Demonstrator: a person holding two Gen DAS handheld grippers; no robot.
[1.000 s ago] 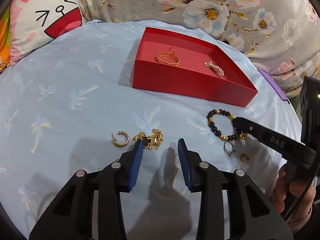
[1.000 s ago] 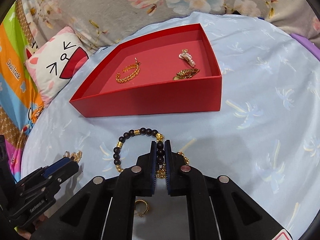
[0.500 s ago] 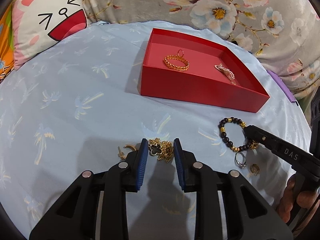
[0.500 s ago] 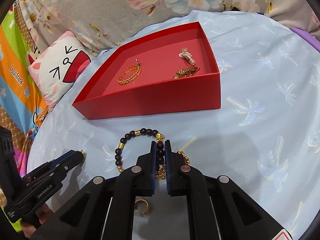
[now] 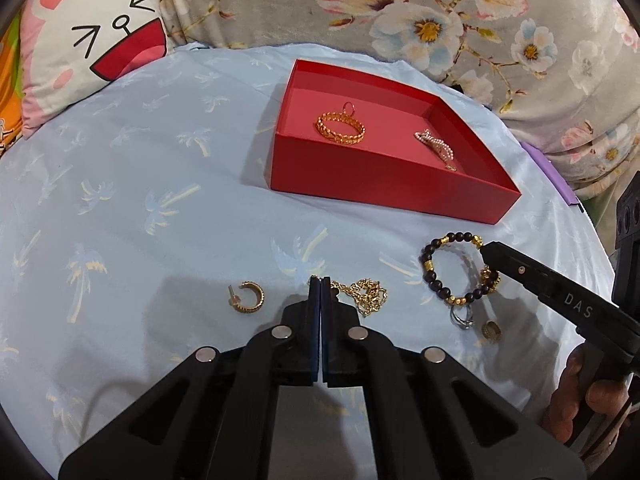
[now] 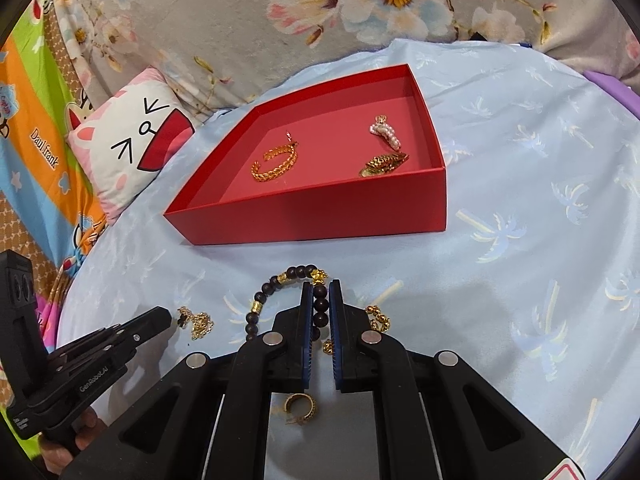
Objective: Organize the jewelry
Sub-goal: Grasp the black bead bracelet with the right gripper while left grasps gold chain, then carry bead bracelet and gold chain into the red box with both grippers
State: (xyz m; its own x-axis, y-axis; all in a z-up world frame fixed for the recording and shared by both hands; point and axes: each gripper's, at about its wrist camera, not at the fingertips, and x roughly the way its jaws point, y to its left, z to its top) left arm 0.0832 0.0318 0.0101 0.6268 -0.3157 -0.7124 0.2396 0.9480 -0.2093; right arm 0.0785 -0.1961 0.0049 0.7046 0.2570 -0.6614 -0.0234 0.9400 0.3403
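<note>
Three pieces already lie in the red box [image 6: 320,216] on the bed [image 5: 160,184]: a gold bangle [image 6: 275,163], a pearl piece [image 6: 385,132] and a gold leaf piece [image 6: 383,163]. Several more wait on the sheet in front of the box, so the sorting looks under halfway done. The right hand-held gripper [image 6: 321,320] is clamped on the bead bracelet [image 6: 280,292] near the box front. The left hand-held gripper [image 5: 320,292] is pinched closed on the gold chain [image 5: 366,294], further left. Two gold hoop earrings [image 5: 248,298] [image 5: 491,330] and a silver ring [image 5: 462,320] lie loose nearest the camera.
</note>
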